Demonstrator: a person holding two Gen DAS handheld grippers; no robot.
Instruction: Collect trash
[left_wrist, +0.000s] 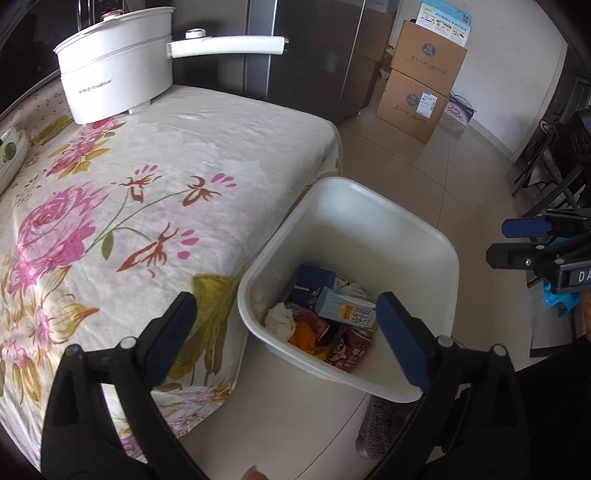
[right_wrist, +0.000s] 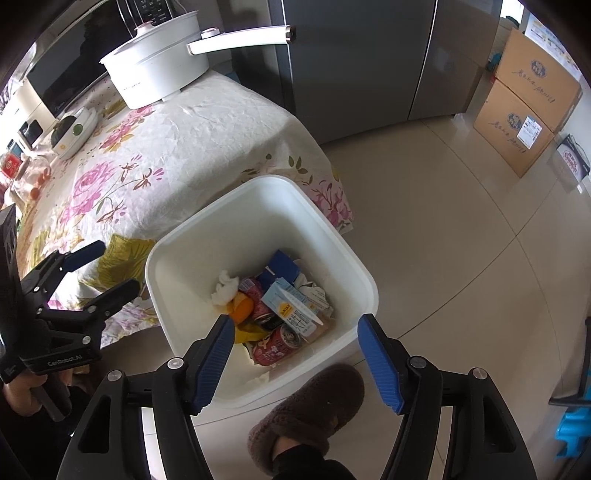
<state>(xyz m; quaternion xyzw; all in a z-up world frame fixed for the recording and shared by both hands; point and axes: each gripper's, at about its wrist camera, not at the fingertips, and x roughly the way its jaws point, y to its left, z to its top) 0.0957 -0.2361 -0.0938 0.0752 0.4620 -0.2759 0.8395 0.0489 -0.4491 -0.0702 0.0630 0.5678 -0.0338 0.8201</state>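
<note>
Empty tongs (left_wrist: 286, 338) above trash bin (left_wrist: 436, 236)

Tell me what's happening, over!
Left gripper open, empty. Right gripper open, empty. Trash in white bin. Nothing blocking.

Black two-finger grippers (right_wrist: 295, 343) with blue ribbed pads (right_wrist: 378, 363), brown fuzzy slipper (right_wrist: 310, 410)

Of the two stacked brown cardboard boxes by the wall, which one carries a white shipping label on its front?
The lower box carries the white label, at its right side. The upper box shows only a round logo and handwriting-style print.
</note>
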